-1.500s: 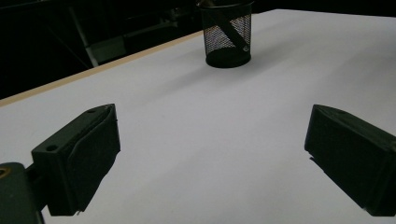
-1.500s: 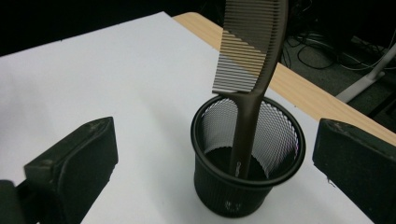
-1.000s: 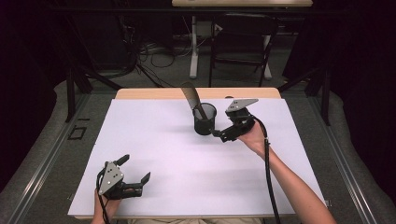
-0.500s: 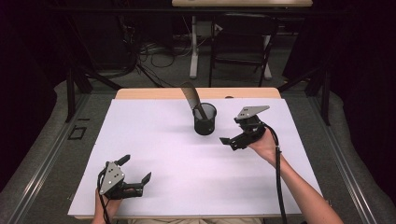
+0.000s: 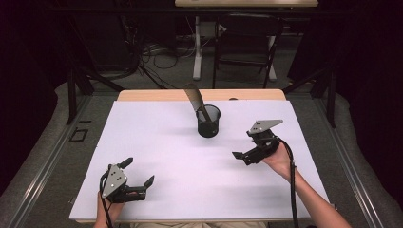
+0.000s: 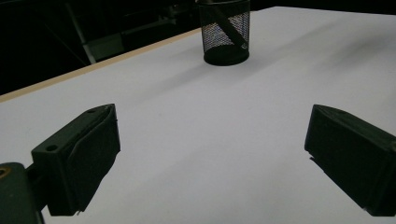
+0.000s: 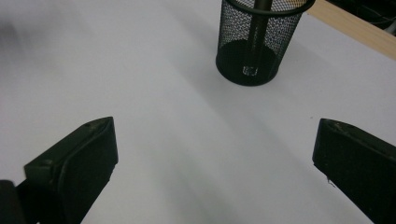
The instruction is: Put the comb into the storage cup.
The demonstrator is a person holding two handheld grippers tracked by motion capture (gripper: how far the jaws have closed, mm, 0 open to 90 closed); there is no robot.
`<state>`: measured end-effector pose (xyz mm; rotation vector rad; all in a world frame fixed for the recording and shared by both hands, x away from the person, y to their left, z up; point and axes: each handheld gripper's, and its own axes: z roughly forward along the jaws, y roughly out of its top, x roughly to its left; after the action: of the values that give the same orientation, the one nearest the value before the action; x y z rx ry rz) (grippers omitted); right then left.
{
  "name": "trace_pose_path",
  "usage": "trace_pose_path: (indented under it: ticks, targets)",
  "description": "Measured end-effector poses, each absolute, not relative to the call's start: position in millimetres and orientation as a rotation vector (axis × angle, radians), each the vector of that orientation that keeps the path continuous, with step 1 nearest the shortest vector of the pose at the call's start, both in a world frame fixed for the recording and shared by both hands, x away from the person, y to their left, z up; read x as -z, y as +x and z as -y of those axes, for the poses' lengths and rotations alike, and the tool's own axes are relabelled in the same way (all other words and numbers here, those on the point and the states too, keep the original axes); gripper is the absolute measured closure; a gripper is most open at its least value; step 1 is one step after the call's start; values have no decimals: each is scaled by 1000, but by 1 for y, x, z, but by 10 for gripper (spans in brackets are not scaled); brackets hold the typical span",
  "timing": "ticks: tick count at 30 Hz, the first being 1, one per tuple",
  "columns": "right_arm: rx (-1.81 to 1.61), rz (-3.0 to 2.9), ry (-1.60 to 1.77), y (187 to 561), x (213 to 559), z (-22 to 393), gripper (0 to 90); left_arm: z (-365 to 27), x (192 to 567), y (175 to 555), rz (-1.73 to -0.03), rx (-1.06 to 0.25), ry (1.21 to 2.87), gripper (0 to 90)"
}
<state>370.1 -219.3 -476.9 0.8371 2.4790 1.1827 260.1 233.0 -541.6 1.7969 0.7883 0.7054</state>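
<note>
A black mesh cup (image 5: 208, 121) stands on the white table top (image 5: 157, 142), toward the back middle. A dark flat-ended tool (image 5: 195, 98) leans out of it to the back left. My right gripper (image 5: 243, 148) hovers to the cup's near right, open and empty, jaws pointing left. My left gripper (image 5: 139, 171) rests near the front left edge, open with nothing between its jaws. The cup (image 6: 224, 32) appears far ahead of the left gripper (image 6: 210, 158). In the right gripper view the cup (image 7: 259, 42) is closer, beyond the wide-apart jaws of the right gripper (image 7: 215, 163).
A bare wooden strip (image 5: 157, 95) runs along the table's far edge. Behind it are a dark chair (image 5: 247, 52), a white post (image 5: 196, 47) and floor cables (image 5: 152, 52). Metal rails (image 5: 43, 161) flank the table.
My right gripper has drawn back from the cup toward the near right, staying open. The left gripper and the cup have not moved.
</note>
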Motion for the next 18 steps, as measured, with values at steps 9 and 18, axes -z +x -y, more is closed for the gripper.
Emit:
trace_pose_path:
  ticks: [9, 18]
  targets:
    - [-1164, -2483, 859, 355, 487, 228, 0, -233, 541, 260, -783, -705, 1799, 34]
    - [-1166, -2463, 874, 339, 495, 239, 0, -233, 542, 260, -784, -704, 1801, 34]
